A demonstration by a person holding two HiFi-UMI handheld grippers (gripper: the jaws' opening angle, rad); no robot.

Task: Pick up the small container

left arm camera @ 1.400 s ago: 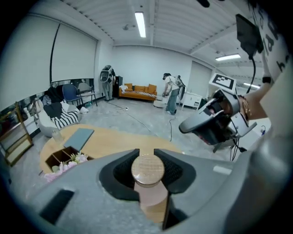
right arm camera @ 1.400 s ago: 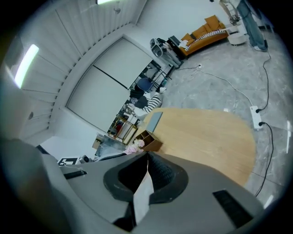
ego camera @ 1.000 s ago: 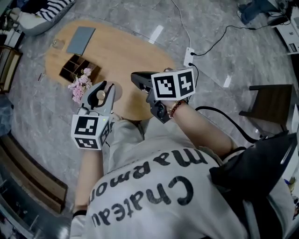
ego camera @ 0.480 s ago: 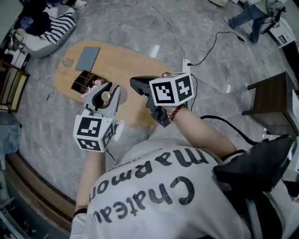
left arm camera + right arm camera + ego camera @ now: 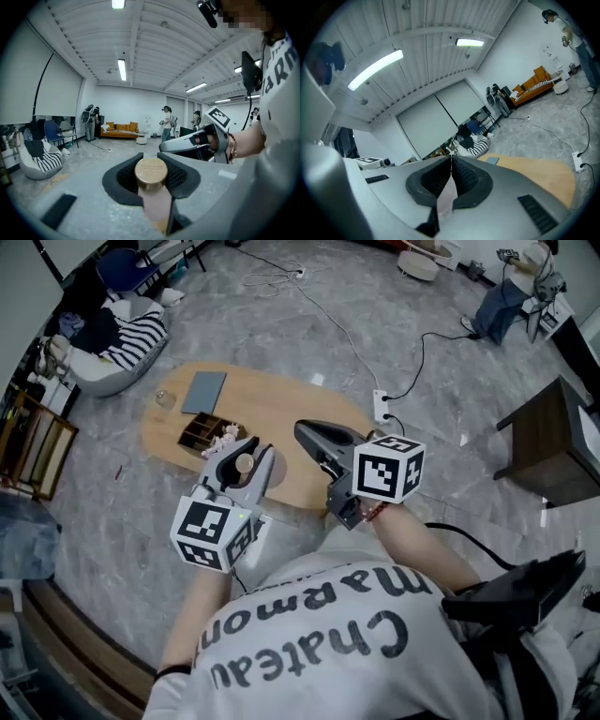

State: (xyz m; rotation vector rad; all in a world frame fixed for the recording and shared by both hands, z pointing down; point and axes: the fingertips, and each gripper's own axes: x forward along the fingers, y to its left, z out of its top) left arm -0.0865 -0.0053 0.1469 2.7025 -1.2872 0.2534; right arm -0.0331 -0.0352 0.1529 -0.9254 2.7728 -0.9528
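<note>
The small container [image 5: 244,464] has a pale pink body and a round wooden lid [image 5: 151,172]. My left gripper [image 5: 246,457] is shut on it, the dark pads pressing its sides just under the lid, and holds it well above the oval wooden table [image 5: 291,409]. In the left gripper view the jaws [image 5: 151,160] point almost level across the room. My right gripper [image 5: 311,433] hangs to the right of the left one, also above the table. Its pads [image 5: 451,164] meet with nothing between them.
On the table's left part lie a grey pad [image 5: 204,392], a dark compartment box [image 5: 195,432], pink flowers [image 5: 226,437] and a small glass [image 5: 165,398]. A power strip [image 5: 382,407] with cables lies on the stone floor. A dark side table [image 5: 553,442] stands at the right.
Both grippers have risen away from the table, which now looks smaller and farther below. The left one still carries the container. The right one stays shut and has swung a little rightward.
</note>
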